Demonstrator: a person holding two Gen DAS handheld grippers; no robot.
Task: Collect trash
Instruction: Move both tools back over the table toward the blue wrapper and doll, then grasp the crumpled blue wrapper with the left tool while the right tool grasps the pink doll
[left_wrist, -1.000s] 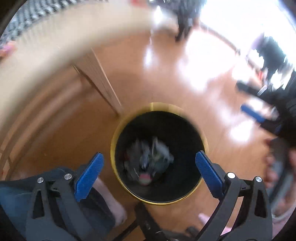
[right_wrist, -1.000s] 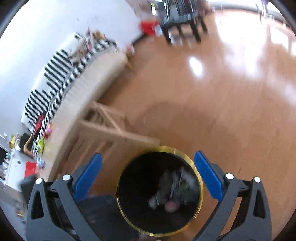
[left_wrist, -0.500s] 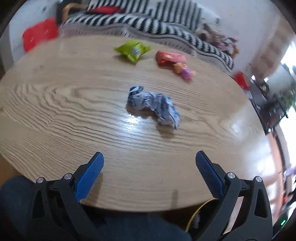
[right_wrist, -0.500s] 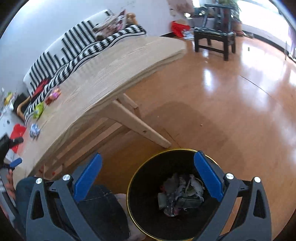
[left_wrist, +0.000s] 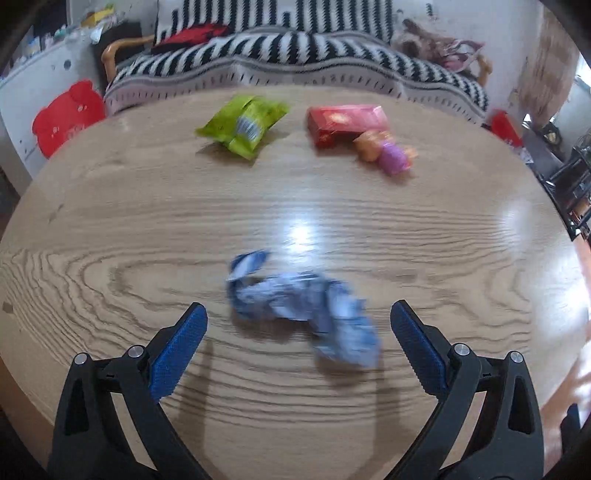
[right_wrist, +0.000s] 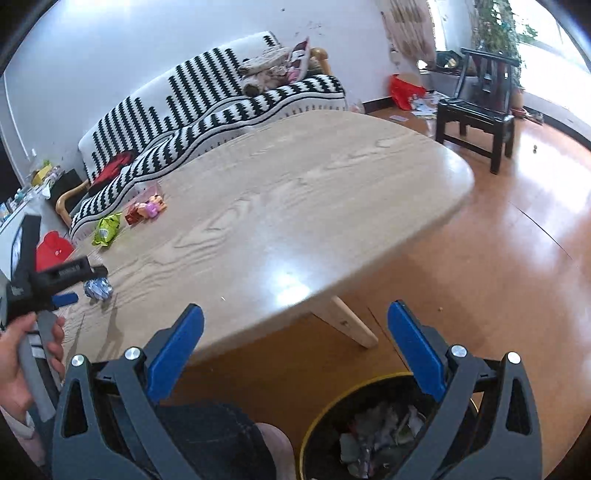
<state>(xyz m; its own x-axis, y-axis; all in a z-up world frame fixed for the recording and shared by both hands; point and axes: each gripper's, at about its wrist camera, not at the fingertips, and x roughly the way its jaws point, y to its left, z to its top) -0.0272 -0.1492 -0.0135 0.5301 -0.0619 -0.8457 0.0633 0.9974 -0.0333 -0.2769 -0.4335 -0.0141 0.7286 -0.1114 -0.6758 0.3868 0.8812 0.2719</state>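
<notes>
Crumpled wrapper (left_wrist: 303, 310); green packet (left_wrist: 243, 125), red box (left_wrist: 347, 123) beyond

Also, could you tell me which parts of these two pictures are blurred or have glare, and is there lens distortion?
Left wrist view: the blue-white crumpled wrapper is smeared by motion, and a bright glare spot sits on the wooden table just beyond it. Right wrist view: sharper overall, with a soft glare patch near the table's edge and an overexposed window at the upper right. Both views: fisheye bending curves the table's edges.

Left tool (left_wrist: 298, 325) spread wide, empty; right tool (right_wrist: 295, 325) spread wide, empty.
</notes>
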